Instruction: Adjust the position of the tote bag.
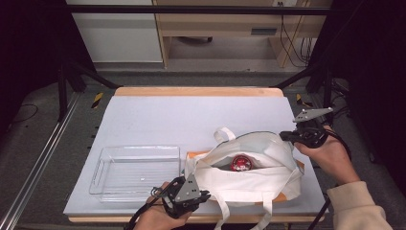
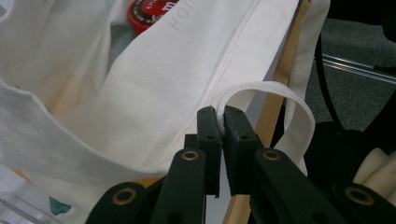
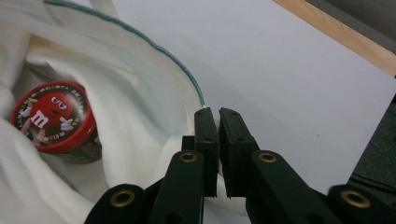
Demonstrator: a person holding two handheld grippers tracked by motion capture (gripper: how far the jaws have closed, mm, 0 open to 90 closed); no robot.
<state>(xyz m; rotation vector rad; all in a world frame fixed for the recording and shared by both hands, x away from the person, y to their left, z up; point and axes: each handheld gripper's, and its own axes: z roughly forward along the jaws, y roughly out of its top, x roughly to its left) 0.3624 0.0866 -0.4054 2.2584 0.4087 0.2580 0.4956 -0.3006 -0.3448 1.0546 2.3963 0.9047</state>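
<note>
A white cloth tote bag [image 1: 258,179] lies open on the table's near right, and a red M&M's tub [image 1: 241,163] sits inside it. My left gripper [image 1: 203,195] is at the bag's near left corner, shut on the fabric [image 2: 154,93] where a handle strap [image 2: 299,112] joins the rim. The tub's red lid [image 2: 149,11] peeks above that fabric. My right gripper [image 1: 285,136] is at the bag's far right side. In the right gripper view, its jaws [image 3: 212,114] are shut on the green-stitched rim [image 3: 163,49], with the tub [image 3: 51,119] deep in the bag to the left.
A clear plastic tray [image 1: 136,170] stands empty on the white mat [image 1: 191,120], left of the bag. A wooden board [image 1: 194,155] pokes out from under the bag. The table's far wooden edge [image 1: 198,91] runs across the back, and dark frame posts stand at both sides.
</note>
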